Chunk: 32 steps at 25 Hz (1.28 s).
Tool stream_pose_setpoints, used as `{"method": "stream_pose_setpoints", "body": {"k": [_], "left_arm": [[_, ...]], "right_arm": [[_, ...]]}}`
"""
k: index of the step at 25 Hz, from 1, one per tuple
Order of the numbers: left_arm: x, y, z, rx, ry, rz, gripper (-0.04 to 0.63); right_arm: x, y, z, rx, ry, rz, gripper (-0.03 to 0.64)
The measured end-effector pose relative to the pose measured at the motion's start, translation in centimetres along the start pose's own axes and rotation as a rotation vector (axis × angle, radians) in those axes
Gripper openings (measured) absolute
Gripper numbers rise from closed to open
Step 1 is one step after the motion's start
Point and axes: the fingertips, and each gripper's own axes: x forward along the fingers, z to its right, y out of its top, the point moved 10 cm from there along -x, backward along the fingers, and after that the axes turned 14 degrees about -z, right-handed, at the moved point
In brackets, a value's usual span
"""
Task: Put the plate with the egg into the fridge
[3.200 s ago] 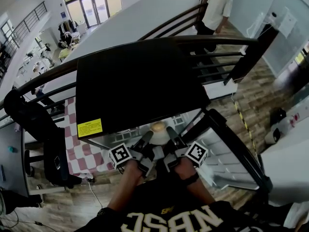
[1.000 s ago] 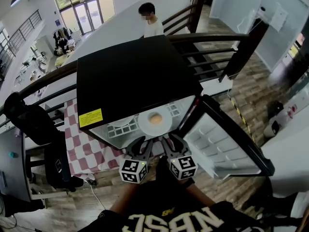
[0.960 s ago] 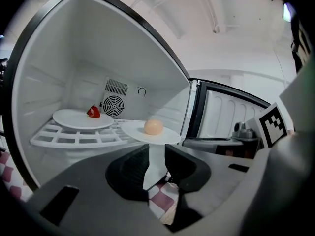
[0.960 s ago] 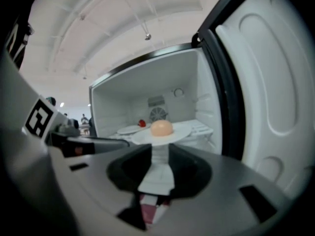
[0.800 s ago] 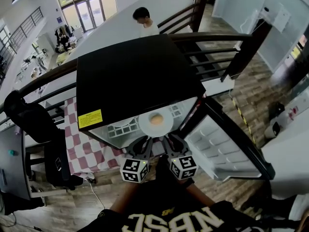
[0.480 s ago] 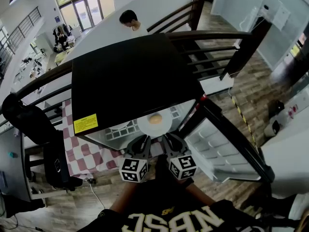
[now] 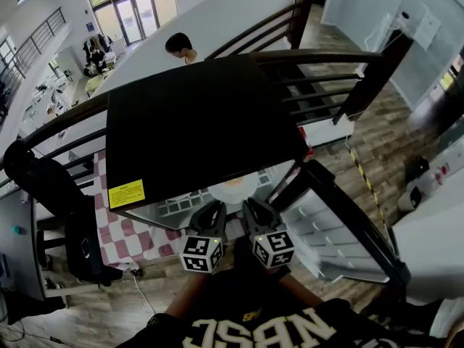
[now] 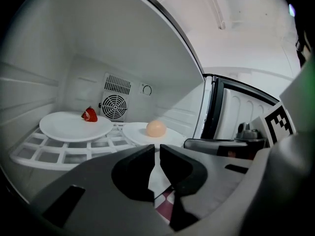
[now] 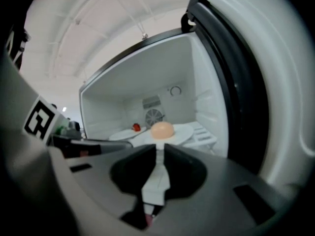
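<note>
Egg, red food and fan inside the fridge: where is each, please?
egg (image 8: pixel 156 128), left gripper view, middle of its shell.
red food (image 8: pixel 89 115), left gripper view, its centre.
fan (image 8: pixel 114 106), left gripper view, centre of its round grille.

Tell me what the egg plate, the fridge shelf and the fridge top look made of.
Egg plate: smooth white with a soft sheen and a thin rim, so likely glazed ceramic or melamine.
Fridge shelf: matte white open grid with chunky bars, which looks like moulded plastic.
Fridge top: flat black, matte to satin, with a yellow sticker; painted metal or plastic, can't tell which.
</note>
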Motion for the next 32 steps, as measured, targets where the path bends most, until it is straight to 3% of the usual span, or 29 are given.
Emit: {"method": "stream_pose_setpoints", "body": {"k": [22,32], "left_arm": [[1.4,1.9,-0.7,-0.024,0.01,-0.026,0.052],[-2.6,0.7,-1.6,-0.055,0.021,0.039,0.052]], "right_arm": [[3.7,2.6,1.2,-0.023,0.048,-0.019,0.06],[1.1,1.1,-0.8,0.009,0.039,-0.003,0.06]]}}
